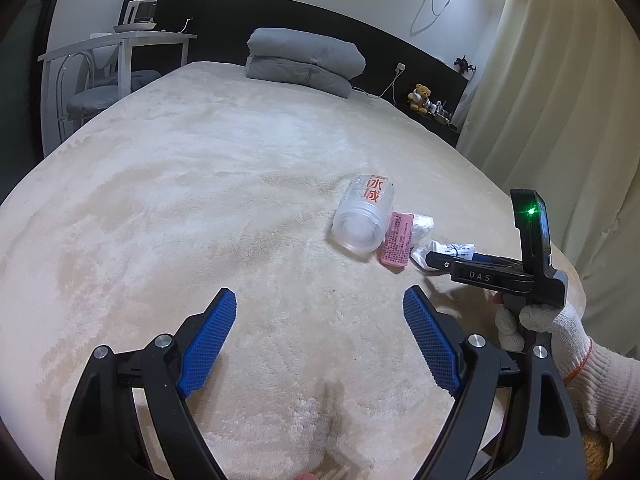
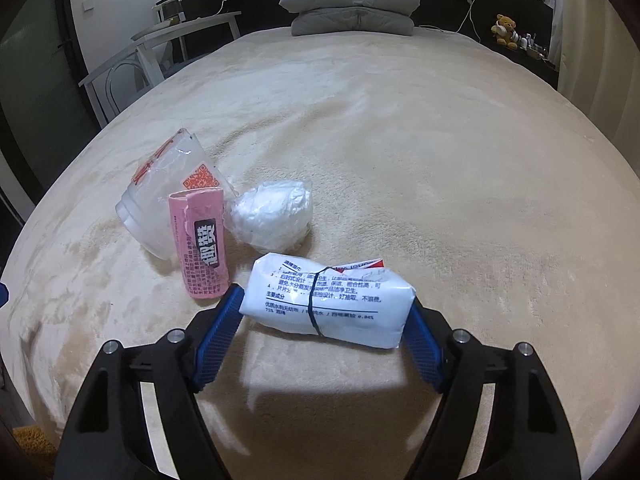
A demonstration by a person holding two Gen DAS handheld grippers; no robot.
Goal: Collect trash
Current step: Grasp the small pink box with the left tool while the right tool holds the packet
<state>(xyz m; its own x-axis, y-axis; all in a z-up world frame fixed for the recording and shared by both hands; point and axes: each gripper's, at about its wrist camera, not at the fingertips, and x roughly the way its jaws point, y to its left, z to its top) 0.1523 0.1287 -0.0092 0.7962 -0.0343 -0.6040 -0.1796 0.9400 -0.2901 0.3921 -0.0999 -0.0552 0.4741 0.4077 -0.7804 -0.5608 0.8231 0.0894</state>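
Trash lies on a cream bed cover [image 2: 400, 152]: a clear plastic cup [image 2: 164, 196] on its side, a pink wrapper [image 2: 200, 244], a crumpled white plastic ball [image 2: 272, 216] and a white wipes pack [image 2: 324, 304] bound with a black band. My right gripper [image 2: 326, 316] has its blue pads at both ends of the wipes pack. In the left wrist view the cup [image 1: 362, 216], pink wrapper [image 1: 396, 246] and wipes pack [image 1: 444, 252] lie ahead right. My left gripper [image 1: 320, 308] is open and empty over the bare cover.
A folded grey quilt [image 1: 304, 60] lies at the head of the bed. A white table and chair [image 1: 108, 68] stand at the left. A curtain [image 1: 560, 80] hangs at the right, with a teddy bear [image 1: 420, 96] on a dark shelf.
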